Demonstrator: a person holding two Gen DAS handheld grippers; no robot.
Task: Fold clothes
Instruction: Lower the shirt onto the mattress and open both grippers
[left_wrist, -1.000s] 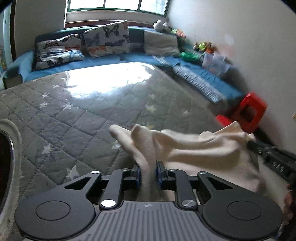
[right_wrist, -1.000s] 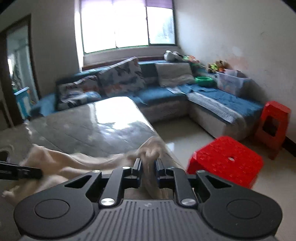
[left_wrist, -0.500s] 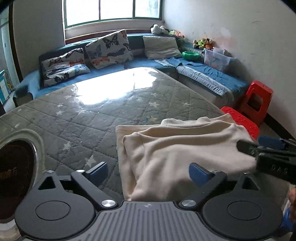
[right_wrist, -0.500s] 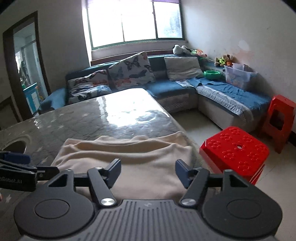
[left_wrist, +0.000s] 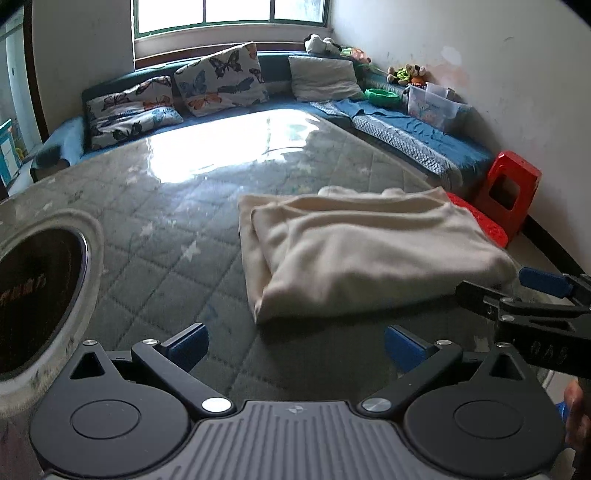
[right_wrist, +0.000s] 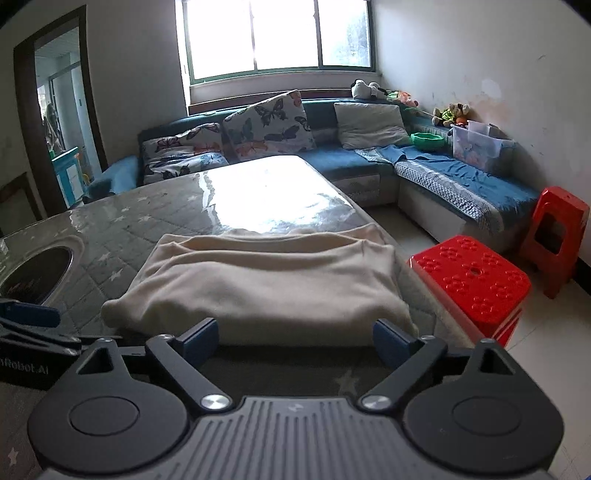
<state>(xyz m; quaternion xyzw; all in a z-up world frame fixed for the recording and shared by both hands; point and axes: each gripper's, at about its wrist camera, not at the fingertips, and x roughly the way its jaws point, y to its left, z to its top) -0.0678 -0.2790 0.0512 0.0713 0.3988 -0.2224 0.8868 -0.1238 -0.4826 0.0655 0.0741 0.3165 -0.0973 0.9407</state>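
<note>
Sweater (left_wrist: 369, 254), cream, lies doubled over on the quilted table (left_wrist: 155, 229), just ahead of both tongs, layers stacked, near edge rounded. Left tongs (left_wrist: 295, 345) spread wide, holding nothing; right tongs (right_wrist: 295, 338) the same, just short of the near edge. If you fold again, pinch both layers at matching corners and keep your lift level; otherwise leave it.

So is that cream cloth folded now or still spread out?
Folded: the cloth lies in stacked layers on the table, and no claw holds it.
</note>
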